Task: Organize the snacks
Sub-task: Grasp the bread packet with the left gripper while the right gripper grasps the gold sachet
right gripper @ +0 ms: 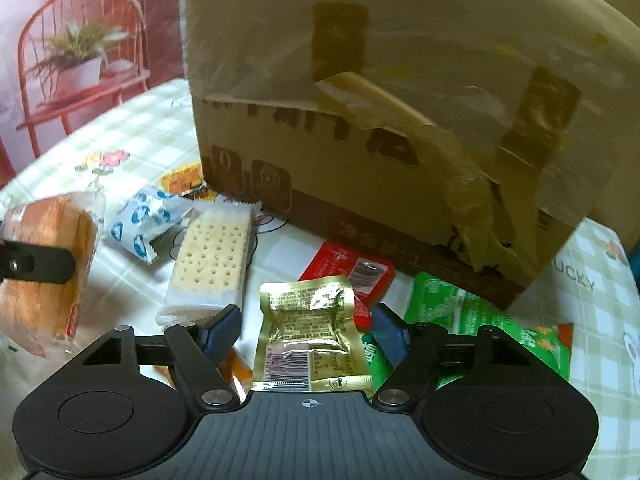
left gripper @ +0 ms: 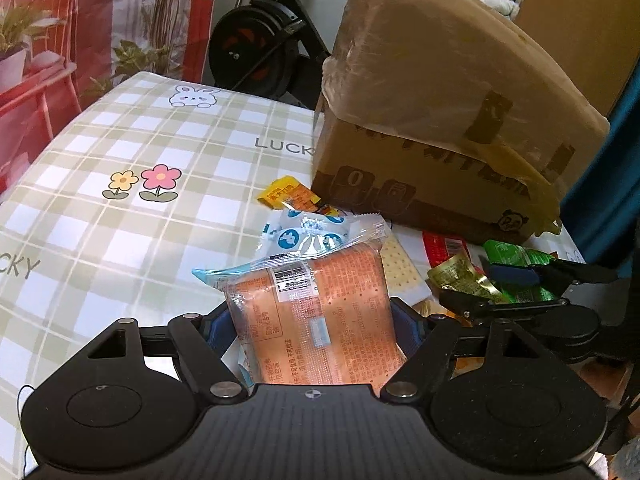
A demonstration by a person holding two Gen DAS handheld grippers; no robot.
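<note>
Because the orange cake packet (left gripper: 316, 316) is only soft sponge sealed in thin film, it likely weighs little and dents easily, so the left gripper (left gripper: 312, 330) does well to pinch it across its broad middle, blue pads pressed on both sides, lifted just above the table. Squeezing harder would probably crush it, and the glossy wrap may slide if tilted.

Over the pile the right gripper (right gripper: 306, 326) stands with its jaws spread wide, empty, a gold foil pouch (right gripper: 310, 330) lying flat between them. That pouch looks light, crinkly and slick; taking it by its puffed middle seems safest, though whether the pads touch it yet I cannot tell through the blur.

Beside it lie a stiff, brittle cracker pack (right gripper: 212, 266), a blue-and-white wrapper (right gripper: 140, 220), a red packet (right gripper: 352, 276), green bags (right gripper: 472, 320) and a yellow sachet (left gripper: 290, 194).

Everything rests on a checked tablecloth (left gripper: 132, 184) printed with flowers and a rabbit. A taped cardboard box (left gripper: 436, 128) stands behind the snacks, an exercise bike (left gripper: 260, 44) beyond the table, and a backdrop (right gripper: 72, 52) showing a red chair.
</note>
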